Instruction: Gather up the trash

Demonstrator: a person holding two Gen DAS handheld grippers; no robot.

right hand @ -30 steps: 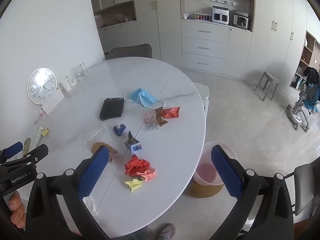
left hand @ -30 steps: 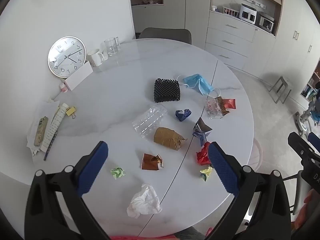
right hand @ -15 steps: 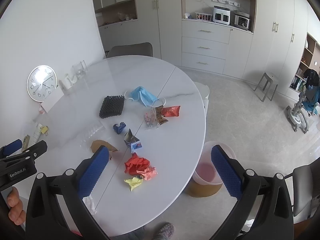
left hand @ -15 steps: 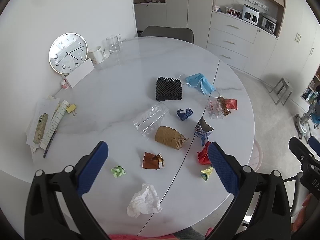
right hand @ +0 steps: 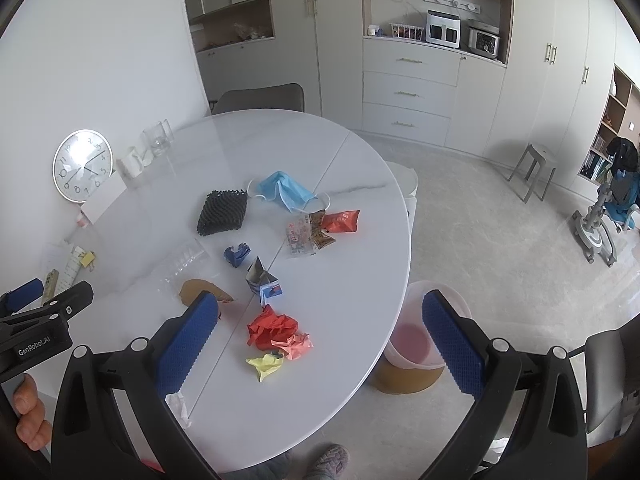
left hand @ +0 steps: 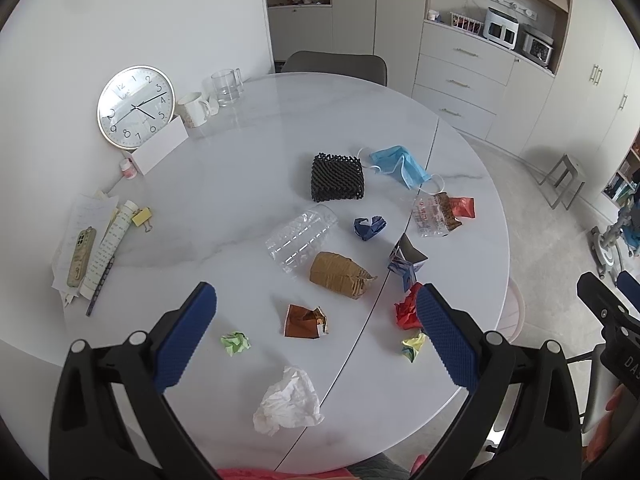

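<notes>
both my grippers, left (left hand: 316, 344) and right (right hand: 316, 344), hang wide and empty over the table (left hand: 248, 184). nothing picked yet. trash lies scattered; bin (right hand: 416, 344) probably beside the edge. next: drop onto the tissue (left hand: 290, 400).

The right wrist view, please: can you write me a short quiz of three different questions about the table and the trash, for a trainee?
1. True or false: the right gripper is shut on the red paper.
2. Which item lies nearest the black mesh block? A) blue mask B) yellow paper C) bin
3. Fill in: the bin stands on the ____, beside the table.

Key
1. False: the fingers are wide apart and hold nothing.
2. A
3. floor
</notes>
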